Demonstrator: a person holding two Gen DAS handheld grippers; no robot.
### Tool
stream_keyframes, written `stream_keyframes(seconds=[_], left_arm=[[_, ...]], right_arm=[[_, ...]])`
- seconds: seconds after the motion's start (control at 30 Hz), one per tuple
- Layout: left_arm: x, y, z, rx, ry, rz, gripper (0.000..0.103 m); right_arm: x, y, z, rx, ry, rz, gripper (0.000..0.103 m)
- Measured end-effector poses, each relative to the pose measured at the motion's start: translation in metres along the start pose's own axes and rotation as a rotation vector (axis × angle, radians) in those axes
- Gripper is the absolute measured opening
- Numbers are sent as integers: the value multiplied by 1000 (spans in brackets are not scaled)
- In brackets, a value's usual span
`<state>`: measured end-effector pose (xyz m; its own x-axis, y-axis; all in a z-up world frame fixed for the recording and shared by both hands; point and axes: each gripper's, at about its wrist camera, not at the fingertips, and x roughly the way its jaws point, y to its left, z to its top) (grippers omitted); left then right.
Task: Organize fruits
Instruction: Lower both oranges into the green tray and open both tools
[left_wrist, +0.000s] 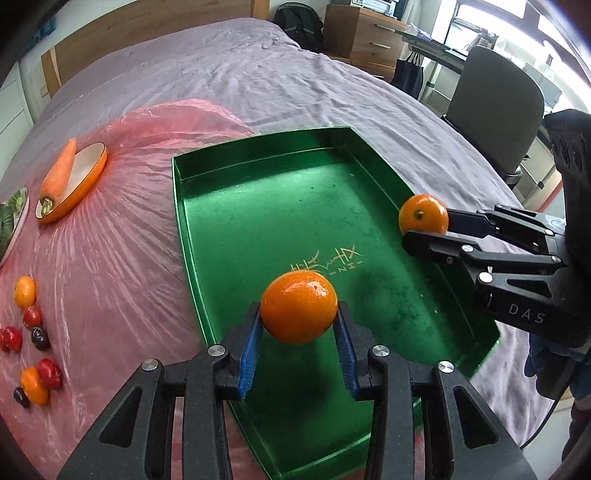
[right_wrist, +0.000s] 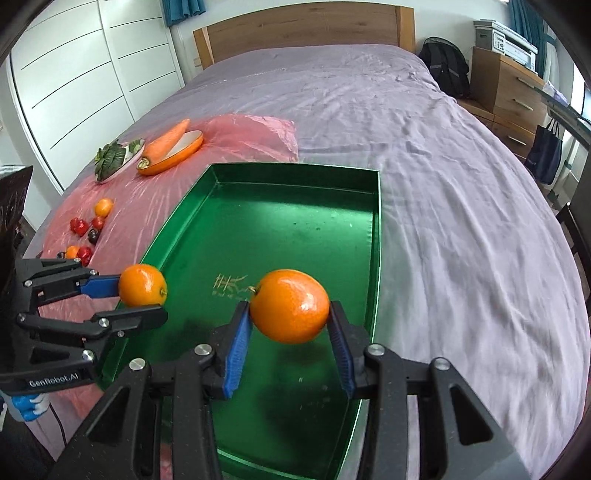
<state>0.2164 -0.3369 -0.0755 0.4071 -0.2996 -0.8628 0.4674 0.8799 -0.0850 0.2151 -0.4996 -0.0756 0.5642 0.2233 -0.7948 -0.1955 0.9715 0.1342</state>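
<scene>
Oranges (left_wrist: 299, 312), glossy and round, one per claw (left_wrist: 299, 325)

Bright, even daylight; window (left_wrist: 480, 22) at upper right of left wrist view blows out to white. Soft dark shadows and sheen on the green tray (left_wrist: 295, 206) floor, small highlights on the oranges. Heavy fisheye bend and black vignette at corners; bedsheet (right_wrist: 480, 295) at right edge of right wrist view smeared by motion.

Rumpled lilac bedsheet (right_wrist: 424, 155) across the middle, wooden headboard (right_wrist: 303, 33) at twelve o'clock, white wardrobe doors (right_wrist: 85, 74) at ten o'clock, black backpack (right_wrist: 445, 66) and wooden drawer chest (right_wrist: 506, 88) at two o'clock
</scene>
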Motion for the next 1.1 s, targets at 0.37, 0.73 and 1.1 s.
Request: stream_keyframes(seconds=[0.37,0.73,1.1], left_arm=[[44,18,37,-3,26,29,33],[50,23,42,-30,33,16,44],[29,20,46,-44,5,13,50]], right_arm=[[77,-11,49,-1,109,-41,59],[82,-7,54,-3,101,-67,61],[55,-1,55,28,37,-93,87]])
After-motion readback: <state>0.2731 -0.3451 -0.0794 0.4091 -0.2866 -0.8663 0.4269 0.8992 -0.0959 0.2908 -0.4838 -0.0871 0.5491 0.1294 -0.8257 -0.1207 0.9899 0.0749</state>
